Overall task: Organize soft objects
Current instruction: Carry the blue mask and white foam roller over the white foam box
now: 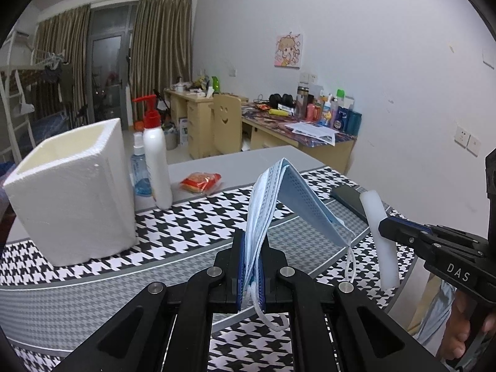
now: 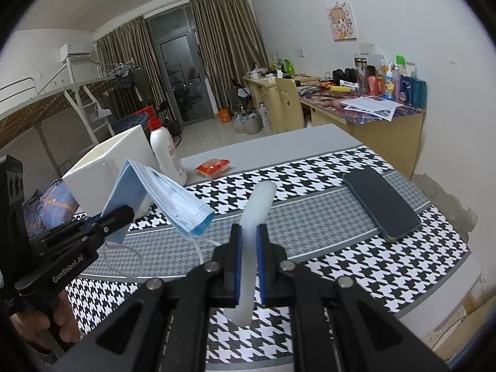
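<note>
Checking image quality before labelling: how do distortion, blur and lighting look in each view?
Left wrist view: fisheye bends the table edge, dark vignette in the corners, mask sharp. Right wrist view: same curvature, snack packet slightly soft, phone shows dull glare; even indoor light.

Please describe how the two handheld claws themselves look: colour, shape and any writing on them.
Both claws are black, with angular linkage arms joined by round silver pins and flat blue pads inside the fingers. The left claw carries white "GenRobot.AI" lettering on its side, seen from the right wrist view. The right claw shows white "DAS" lettering. No cables are visible.
</note>
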`<state>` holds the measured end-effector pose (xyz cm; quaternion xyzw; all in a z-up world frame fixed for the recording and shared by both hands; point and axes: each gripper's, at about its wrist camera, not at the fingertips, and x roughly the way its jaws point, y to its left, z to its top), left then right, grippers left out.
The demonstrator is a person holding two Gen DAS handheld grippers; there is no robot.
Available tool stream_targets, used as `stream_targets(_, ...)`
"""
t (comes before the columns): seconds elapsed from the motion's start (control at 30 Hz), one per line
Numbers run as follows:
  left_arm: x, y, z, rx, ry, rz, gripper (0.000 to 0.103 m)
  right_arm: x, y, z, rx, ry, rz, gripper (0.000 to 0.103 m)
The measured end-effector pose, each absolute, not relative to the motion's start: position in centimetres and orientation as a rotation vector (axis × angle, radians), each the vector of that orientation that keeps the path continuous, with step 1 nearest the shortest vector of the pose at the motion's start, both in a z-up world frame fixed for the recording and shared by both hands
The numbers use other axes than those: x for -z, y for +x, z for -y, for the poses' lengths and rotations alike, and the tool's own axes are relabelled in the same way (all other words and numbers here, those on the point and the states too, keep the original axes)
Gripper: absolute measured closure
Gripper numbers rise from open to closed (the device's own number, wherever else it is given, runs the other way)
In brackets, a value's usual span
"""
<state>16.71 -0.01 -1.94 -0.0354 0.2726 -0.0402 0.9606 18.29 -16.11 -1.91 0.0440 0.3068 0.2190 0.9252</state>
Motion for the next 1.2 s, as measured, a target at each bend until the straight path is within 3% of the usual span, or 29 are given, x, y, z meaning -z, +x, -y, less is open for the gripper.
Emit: stream_targets(1.2, -2.9, 13.1, -9.9, -0.014, -0.079, -0.452, 0.096, -2.2, 16.8, 5.8, -0.616, 0.003, -0.542, 0.091)
